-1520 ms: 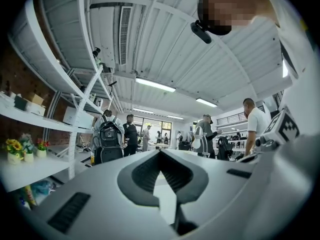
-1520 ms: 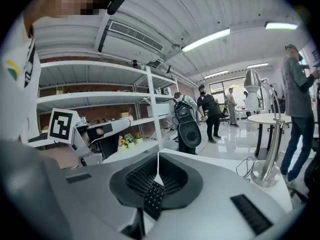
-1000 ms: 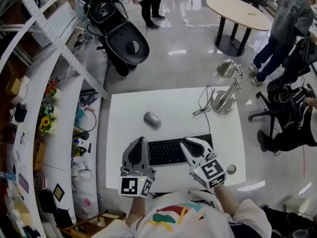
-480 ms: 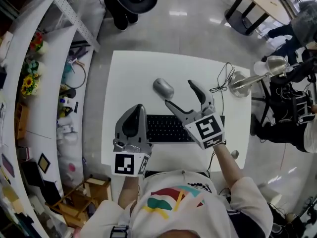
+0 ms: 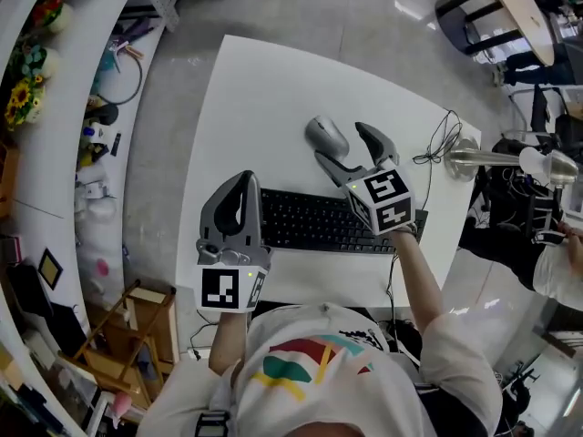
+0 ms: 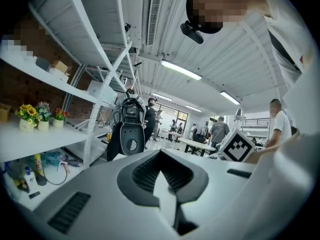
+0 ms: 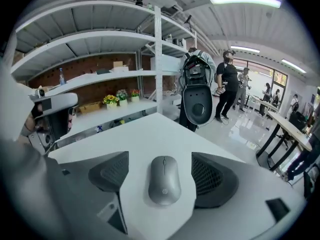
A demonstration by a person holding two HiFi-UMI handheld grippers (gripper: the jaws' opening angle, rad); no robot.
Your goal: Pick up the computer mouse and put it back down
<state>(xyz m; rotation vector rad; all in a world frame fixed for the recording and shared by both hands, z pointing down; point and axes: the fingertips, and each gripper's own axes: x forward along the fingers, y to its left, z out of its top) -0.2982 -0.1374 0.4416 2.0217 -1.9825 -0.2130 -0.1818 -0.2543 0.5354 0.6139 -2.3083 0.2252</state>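
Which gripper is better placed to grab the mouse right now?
Right. The right gripper has just opened its jaws; they stand either side of the mouse without touching it. The left gripper is shut, off beside the keyboard's left end.

White T-shirt up front, short sleeves, with a teal, red and yellow print on the chest. Left claw and right claw: pale grey shells, dark ribbed pads, each with a white cube of black square markers.
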